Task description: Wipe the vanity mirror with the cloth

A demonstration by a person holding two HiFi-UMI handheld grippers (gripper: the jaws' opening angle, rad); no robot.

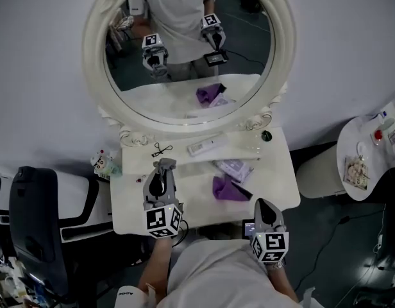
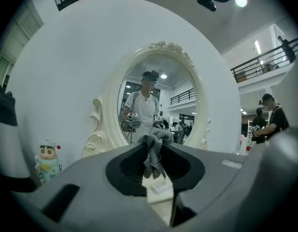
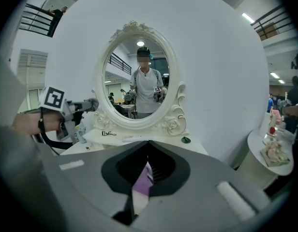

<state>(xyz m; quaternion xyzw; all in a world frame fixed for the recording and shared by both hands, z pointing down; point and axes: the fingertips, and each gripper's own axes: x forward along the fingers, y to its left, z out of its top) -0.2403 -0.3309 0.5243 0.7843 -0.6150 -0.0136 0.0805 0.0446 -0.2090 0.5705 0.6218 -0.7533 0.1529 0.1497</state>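
The oval vanity mirror [image 1: 184,43] in its ornate white frame stands at the back of the white vanity table [image 1: 274,178]. Over the table's left half, my left gripper [image 1: 164,165] is shut on a crumpled grey cloth [image 2: 153,153], pointing at the mirror [image 2: 154,105]. At the table's front right edge my right gripper [image 1: 261,204] is shut and holds nothing. A purple cloth [image 1: 226,188] lies on the table ahead of it, showing below its jaws [image 3: 141,182]. The right gripper view also catches the left gripper [image 3: 86,105] and the mirror [image 3: 137,86].
On the table lie a white tube [image 1: 206,146], a black eyelash curler [image 1: 161,149], a pale purple packet [image 1: 233,168] and a small green object [image 1: 266,135]. A cartoon figurine [image 1: 104,163] stands at the left corner. A black chair [image 1: 31,217] sits left, a round side table [image 1: 367,159] right.
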